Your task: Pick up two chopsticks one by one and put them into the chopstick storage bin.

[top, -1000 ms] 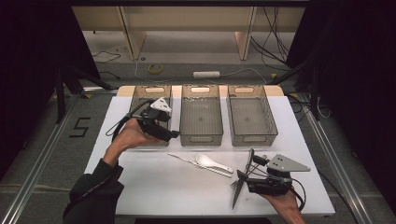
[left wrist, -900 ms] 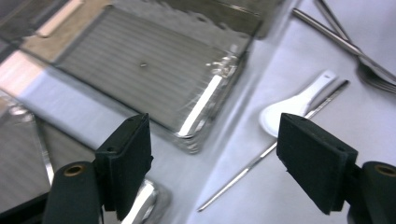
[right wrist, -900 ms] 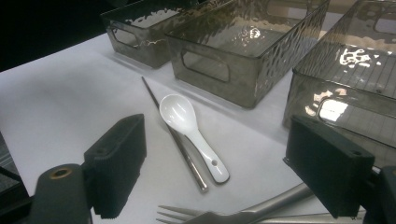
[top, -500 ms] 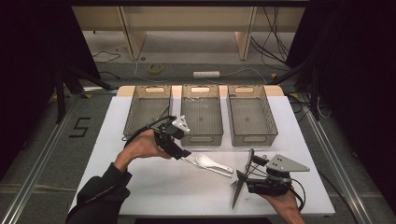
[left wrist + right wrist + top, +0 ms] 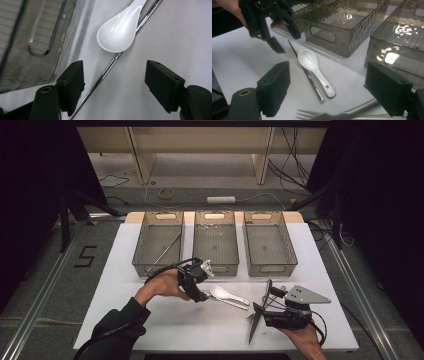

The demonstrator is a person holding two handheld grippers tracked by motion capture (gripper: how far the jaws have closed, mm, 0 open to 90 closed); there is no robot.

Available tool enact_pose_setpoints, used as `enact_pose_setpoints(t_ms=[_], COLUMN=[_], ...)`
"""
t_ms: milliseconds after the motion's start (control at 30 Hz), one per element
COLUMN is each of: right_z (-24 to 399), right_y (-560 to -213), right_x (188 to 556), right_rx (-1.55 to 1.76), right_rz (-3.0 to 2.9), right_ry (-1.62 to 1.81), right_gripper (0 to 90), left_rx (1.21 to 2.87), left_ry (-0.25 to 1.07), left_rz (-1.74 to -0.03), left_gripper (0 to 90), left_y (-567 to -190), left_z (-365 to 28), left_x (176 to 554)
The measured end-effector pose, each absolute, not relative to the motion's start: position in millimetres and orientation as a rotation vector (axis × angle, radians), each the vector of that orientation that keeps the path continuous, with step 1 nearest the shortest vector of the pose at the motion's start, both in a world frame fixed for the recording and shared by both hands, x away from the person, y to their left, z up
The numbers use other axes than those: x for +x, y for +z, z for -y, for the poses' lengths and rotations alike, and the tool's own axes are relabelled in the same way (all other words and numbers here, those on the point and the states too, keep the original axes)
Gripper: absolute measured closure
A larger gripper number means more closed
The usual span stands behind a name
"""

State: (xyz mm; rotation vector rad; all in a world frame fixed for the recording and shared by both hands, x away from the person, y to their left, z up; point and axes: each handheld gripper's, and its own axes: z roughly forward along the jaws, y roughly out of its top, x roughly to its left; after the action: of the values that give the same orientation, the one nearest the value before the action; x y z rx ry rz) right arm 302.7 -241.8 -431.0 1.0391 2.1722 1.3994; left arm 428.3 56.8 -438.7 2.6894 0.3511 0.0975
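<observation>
Left gripper (image 5: 200,287) over the metal rod (image 5: 107,72), jaws spread and just now narrowing, pinching nothing.

Rod lying on the white table (image 5: 150,330) between those jaws in the left gripper view, running toward 1 o'clock and touching the white spoon (image 5: 118,30). In the high view, rod and spoon at 6 o'clock of the middle bin (image 5: 216,242), close to its front wall. Right gripper (image 5: 265,305) at 4 o'clock of the spoon, jaws spread wide, gripping nothing; fork (image 5: 332,115) and other cutlery lying below it.
</observation>
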Motion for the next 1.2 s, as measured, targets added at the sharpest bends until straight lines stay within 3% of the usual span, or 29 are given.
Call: enact_pose_setpoints(t_ms=[1200], right_z=[240], right_y=[-433], right_x=[303], right_rx=[1.040], right_rz=[-2.185], right_ry=[1.398], right_gripper=[21.2], left_rx=[2.862], left_ry=[0.031], left_rz=[-0.176], left_gripper=[61.7], left_y=[-460], left_z=[-30], left_x=[433])
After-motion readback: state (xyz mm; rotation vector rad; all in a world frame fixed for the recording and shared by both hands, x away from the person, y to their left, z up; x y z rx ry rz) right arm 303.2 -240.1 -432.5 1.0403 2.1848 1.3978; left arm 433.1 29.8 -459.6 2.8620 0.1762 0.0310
